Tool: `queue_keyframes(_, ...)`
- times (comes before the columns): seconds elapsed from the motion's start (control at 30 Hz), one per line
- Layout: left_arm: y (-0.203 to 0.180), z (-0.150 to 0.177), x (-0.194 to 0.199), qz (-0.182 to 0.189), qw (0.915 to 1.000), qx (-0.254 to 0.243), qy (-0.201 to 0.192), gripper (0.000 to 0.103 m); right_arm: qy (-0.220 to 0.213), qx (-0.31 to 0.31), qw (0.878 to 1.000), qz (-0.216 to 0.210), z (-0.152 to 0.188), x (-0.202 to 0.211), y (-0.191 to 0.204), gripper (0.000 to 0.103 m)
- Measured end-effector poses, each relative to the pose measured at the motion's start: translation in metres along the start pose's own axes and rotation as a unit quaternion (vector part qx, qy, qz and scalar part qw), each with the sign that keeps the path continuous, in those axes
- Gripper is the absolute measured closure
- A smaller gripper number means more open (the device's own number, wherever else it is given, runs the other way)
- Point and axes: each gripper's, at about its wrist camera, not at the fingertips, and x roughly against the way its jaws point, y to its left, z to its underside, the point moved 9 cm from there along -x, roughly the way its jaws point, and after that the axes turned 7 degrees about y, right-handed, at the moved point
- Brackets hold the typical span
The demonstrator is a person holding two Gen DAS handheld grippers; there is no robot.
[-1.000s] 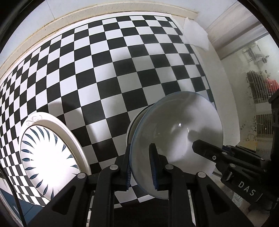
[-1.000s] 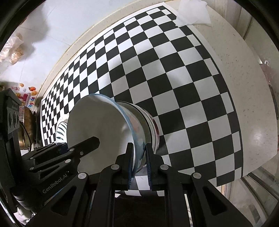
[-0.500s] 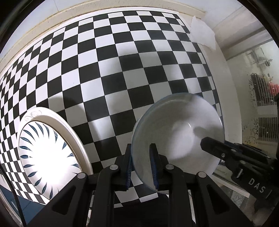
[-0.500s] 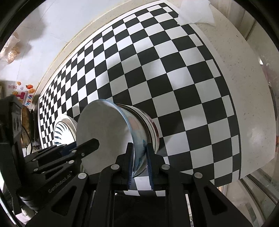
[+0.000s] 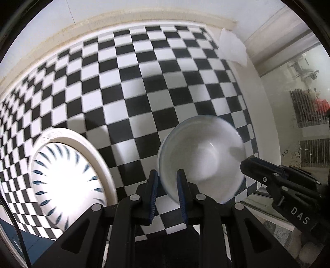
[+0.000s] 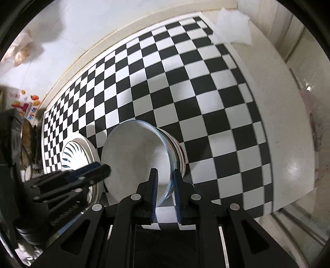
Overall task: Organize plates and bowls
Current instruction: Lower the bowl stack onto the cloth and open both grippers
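**Two grippers on one bowl rim**

Two black grippers hold the same white ceramic bowl (image 5: pixel 204 156) with a pale blue rim. The left gripper (image 5: pixel 166 181) is clamped on the bowl's near-left rim; the right gripper (image 6: pixel 165 181) is clamped on the opposite side, one finger inside the wall and one outside. The bowl is tilted, its mouth turned toward the left camera, over the black-and-white checkered mat (image 5: pixel 132 86).

In the right wrist view the bowl sits nested in a stack of bowls (image 6: pixel 178 152) behind it; their edges blur together, perhaps two or three, so the count is uncertain. One round white plate with blue leaf marks (image 5: pixel 66 171) lies just left of the bowl, near the mat's front-left edge.

The mat beyond the bowl is bare up to the cream wall trim (image 5: pixel 144 15). A plain white counter strip (image 6: pixel 278 115) runs along the mat's right edge. One crumpled white tissue (image 6: pixel 232 28) lies at the far right corner.
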Motion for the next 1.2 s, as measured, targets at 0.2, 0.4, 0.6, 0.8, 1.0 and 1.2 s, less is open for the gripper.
queue_keyframes(0.2,0.01,0.028,0.046,-0.028,0.9982,-0.009,-0.051,0.086,-0.036,0.033,0.998,0.03,0.027,0.034,0.014,0.073)
queue_keyframes(0.4,0.025,0.056,0.088,-0.063,0.9925,-0.012,-0.104,0.08,-0.068,0.052,0.996,0.036,0.062,0.066,0.037,0.042)
queue_keyframes(0.6,0.033,0.081,0.112,-0.063,0.9901,-0.015,-0.125,0.062,-0.106,0.064,0.991,0.048,0.089,0.099,0.054,0.03)
queue_keyframes(0.8,0.037,0.094,0.134,-0.06,0.9864,-0.01,-0.153,0.03,-0.112,0.067,0.99,0.048,0.108,0.113,0.062,0.018)
queue_keyframes(1.0,0.044,0.104,0.147,-0.06,0.9852,-0.001,-0.161,0.03,-0.121,0.07,0.989,0.04,0.122,0.125,0.069,0.016)
queue_keyframes(1.2,0.041,0.11,0.157,-0.061,0.9836,-0.002,-0.17,0.03,-0.142,0.083,0.985,0.047,0.128,0.143,0.078,0.015)
